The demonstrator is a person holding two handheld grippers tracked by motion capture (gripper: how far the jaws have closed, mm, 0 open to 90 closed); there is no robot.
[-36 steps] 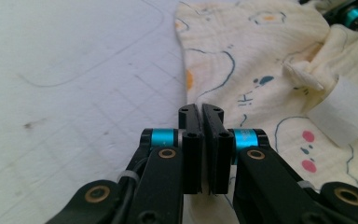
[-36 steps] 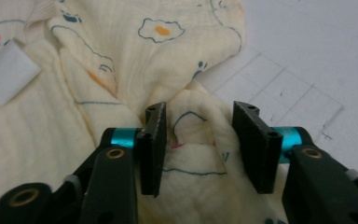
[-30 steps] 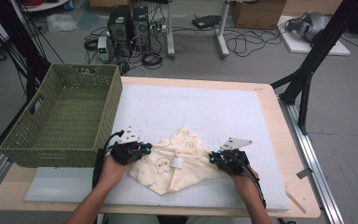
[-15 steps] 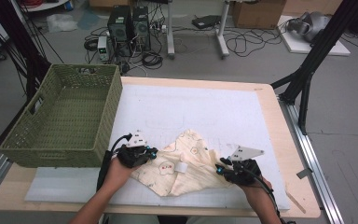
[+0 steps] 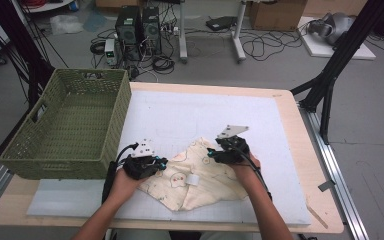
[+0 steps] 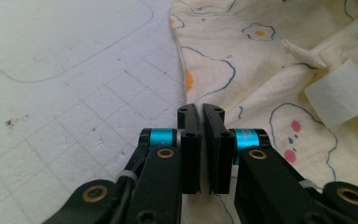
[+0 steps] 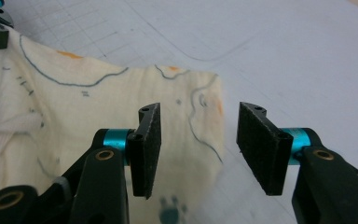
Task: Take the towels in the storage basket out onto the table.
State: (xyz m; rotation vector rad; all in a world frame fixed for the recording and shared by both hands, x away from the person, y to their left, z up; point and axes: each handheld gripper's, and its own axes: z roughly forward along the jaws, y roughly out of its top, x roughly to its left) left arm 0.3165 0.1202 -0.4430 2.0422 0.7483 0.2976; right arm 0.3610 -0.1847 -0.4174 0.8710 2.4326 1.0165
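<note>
Left tongs pinch the cream cloth's edge; right tongs, just opening, hold nothing.

Both bare forearms come in from the near edge, each hand wrapped around a black two-jaw gripper. The left gripper sits low, its jaws pressed together (hardly a slit between the pads). The right gripper is held farther forward, its jaws having just been opening, nothing gripped between them.
</note>
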